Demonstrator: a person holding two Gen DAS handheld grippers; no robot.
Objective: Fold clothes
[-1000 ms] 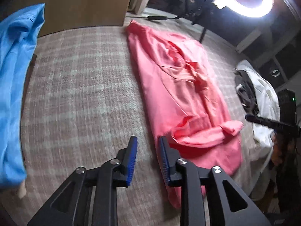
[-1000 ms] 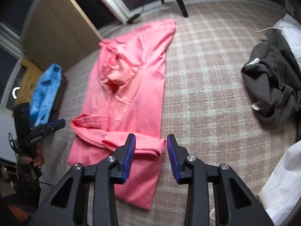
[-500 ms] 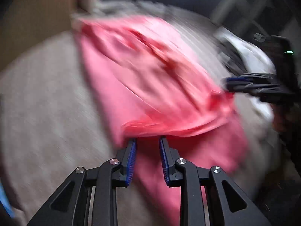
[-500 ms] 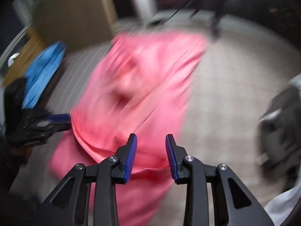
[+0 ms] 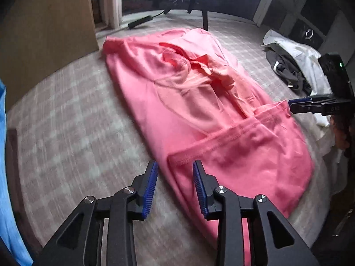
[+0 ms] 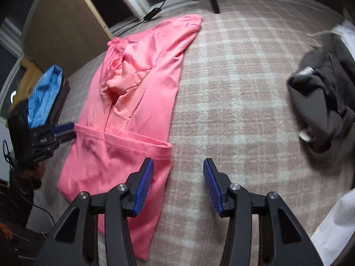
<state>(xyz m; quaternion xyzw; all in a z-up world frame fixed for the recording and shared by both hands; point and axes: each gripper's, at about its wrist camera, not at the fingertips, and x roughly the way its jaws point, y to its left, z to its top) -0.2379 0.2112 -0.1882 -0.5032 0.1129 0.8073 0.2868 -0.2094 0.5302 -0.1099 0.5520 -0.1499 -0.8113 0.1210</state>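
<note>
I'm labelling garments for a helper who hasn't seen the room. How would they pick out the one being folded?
Start from the checked rug covering the floor. In its middle lies the pink garment, spread long and flat, its near hem turned up in a band. It is the only pink thing: the blue garment sits off the rug's edge, the dark grey pile lies crumpled opposite.

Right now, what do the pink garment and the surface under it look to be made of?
Pink garment: thin, smooth knit, probably synthetic; it has a slight sheen, soft creases and a stitched hem. Surface: plaid woven or fleecy cover, matte and slightly fuzzy, likely a blanket.
</note>
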